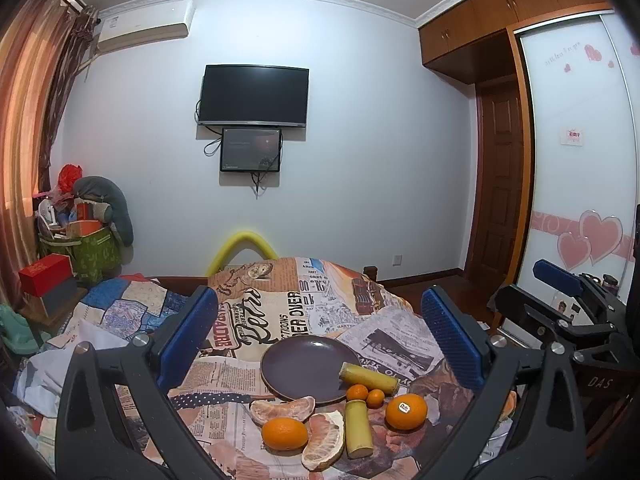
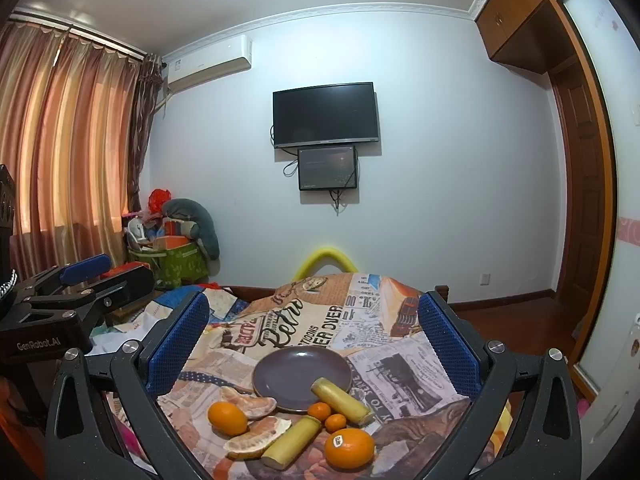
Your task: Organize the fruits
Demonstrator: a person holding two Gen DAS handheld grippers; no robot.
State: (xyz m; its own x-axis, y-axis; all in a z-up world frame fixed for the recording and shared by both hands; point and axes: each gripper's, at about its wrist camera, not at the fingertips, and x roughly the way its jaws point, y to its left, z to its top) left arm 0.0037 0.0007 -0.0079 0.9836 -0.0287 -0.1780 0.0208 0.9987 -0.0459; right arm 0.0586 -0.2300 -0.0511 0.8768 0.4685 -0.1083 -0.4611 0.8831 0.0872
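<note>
A dark purple plate lies on a newspaper-print cloth. One yellow sugarcane piece rests with one end on the plate's rim; another lies on the cloth. Nearby are a stickered orange, a plain orange, two small mandarins, and two peeled pomelo wedges. My left gripper and right gripper are open and empty, held above and short of the fruit.
The cloth-covered table stands over a patchwork quilt. A yellow foam arch stands behind it. Boxes and a green bin sit at the left, a wardrobe at the right. The right gripper's body shows in the left view.
</note>
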